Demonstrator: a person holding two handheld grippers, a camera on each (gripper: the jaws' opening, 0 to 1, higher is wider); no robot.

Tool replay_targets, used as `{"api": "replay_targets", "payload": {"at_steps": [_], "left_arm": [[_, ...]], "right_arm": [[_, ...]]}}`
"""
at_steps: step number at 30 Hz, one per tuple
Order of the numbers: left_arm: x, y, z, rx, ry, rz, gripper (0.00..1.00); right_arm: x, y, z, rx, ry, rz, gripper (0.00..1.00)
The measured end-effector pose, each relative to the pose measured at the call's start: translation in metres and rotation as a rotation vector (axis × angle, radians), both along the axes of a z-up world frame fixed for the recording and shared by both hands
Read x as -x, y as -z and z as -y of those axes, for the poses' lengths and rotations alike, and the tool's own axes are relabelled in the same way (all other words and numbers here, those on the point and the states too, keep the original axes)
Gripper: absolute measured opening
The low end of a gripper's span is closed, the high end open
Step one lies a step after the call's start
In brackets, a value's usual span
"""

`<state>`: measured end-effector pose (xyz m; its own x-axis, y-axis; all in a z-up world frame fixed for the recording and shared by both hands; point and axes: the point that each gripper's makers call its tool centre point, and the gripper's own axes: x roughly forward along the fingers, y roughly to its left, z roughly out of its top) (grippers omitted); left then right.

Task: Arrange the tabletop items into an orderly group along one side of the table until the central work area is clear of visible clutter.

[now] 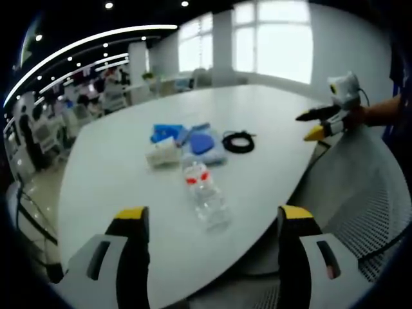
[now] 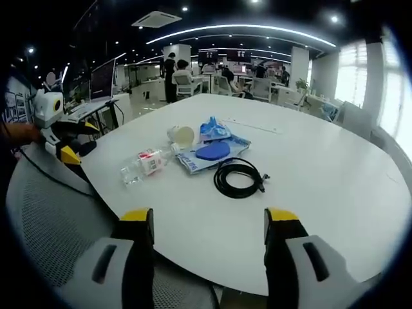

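Left gripper view: left gripper jaws spread wide, nothing btwn them, just short of clear plastic bottle lying on its side w/ red-white label. Beyond it on white table: white cup tipped over, blue pouches, black coiled cable, all clustered mid-table. Right gripper also wide open, empty, near table edge; cable closest to it.

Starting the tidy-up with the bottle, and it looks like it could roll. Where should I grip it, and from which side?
Grip the bottle across its clear body just below the red label, coming from above with the left gripper. It lies on its side on the table, so jaws straddling the round barrel should stop it rolling; the cap end is narrower.
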<state>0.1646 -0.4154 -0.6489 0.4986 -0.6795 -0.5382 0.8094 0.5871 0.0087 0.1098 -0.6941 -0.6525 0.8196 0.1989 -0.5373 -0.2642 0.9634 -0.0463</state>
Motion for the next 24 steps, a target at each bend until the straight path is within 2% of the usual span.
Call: {"api": "replay_targets", "payload": {"at_steps": [24], "left_arm": [[-0.0031,-0.0022,-0.0015,0.007,-0.013,0.016,0.84]], "right_arm": [[-0.0003,0.0013,-0.0021,-0.008,-0.007,-0.007,0.77]]}}
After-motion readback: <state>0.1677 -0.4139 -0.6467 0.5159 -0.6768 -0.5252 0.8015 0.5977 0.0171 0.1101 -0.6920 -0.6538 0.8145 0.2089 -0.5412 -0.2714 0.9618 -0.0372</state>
